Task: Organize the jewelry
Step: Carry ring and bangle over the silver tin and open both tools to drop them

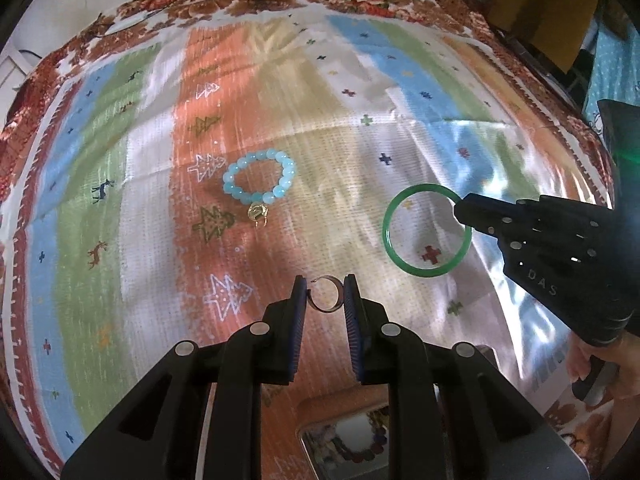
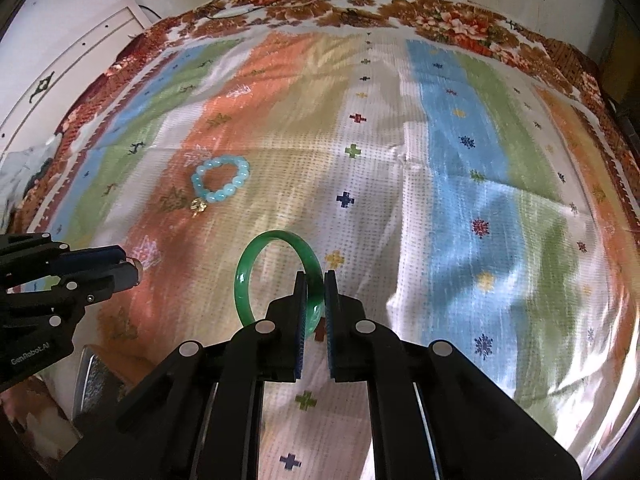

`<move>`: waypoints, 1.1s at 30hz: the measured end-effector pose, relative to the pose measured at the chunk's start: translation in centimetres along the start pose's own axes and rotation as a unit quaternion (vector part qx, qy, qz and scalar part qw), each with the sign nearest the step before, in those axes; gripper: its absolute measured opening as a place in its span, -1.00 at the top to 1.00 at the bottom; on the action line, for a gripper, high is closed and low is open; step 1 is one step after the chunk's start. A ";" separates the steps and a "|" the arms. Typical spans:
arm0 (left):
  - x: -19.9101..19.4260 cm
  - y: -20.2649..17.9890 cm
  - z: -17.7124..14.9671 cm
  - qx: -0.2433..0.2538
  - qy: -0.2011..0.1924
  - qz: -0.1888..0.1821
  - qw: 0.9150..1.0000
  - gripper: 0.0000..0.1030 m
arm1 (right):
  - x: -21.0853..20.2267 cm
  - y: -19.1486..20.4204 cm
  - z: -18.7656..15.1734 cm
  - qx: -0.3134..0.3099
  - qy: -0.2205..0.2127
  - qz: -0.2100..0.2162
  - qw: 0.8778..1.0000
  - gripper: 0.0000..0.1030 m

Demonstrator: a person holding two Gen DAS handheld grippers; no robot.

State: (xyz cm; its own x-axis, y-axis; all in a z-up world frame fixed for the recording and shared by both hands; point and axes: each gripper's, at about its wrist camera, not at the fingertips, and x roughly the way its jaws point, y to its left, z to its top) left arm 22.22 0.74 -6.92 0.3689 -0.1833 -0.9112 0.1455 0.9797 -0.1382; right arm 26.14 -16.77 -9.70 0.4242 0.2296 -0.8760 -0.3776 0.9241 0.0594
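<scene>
My left gripper [image 1: 325, 290] is shut on a small silver ring [image 1: 326, 295], held between its blue pads above the cloth. My right gripper [image 2: 316, 292] is shut on a green bangle [image 2: 256, 268], gripping its right side; the bangle also shows in the left wrist view [image 1: 400, 256] with the right gripper [image 1: 464, 210] on its upper right rim. A light blue bead bracelet [image 1: 260, 178] with a gold charm [image 1: 258, 212] lies on the cloth at centre left; it also shows in the right wrist view [image 2: 220, 182].
A striped patterned cloth [image 1: 360, 92] covers the table. A box with a mirrored lid [image 1: 344, 440] sits below my left gripper; its edge shows in the right wrist view [image 2: 96, 380]. The left gripper [image 2: 128, 268] shows at the left there.
</scene>
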 end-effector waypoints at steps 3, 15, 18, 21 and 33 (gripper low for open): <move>-0.7 0.0 -0.4 -0.002 -0.006 -0.003 1.000 0.65 | -1.0 -0.1 -0.2 0.006 -0.010 0.004 1.000 0.82; -4.6 -0.1 -2.9 -0.010 -0.049 -0.033 0.998 0.64 | -5.4 1.6 -2.3 -0.010 -0.052 0.034 0.998 0.82; -5.2 -0.4 -3.7 -0.006 -0.055 -0.033 0.998 0.64 | -6.0 1.9 -2.7 -0.017 -0.057 0.029 0.998 0.82; -5.6 -0.5 -4.3 -0.004 -0.059 -0.033 0.998 0.64 | -6.8 2.1 -3.2 -0.017 -0.063 0.033 0.997 0.82; -6.5 -1.2 -6.1 0.000 -0.067 -0.034 0.997 0.64 | -8.5 4.2 -6.4 -0.049 -0.069 0.037 0.996 0.82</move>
State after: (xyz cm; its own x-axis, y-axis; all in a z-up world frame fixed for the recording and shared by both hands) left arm 14.03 1.28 -3.18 0.4772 -0.2587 -0.8399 0.1750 0.9645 -0.1977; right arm 15.64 -16.76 -5.07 0.4982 0.3416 -0.7969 -0.4872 0.8706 0.0686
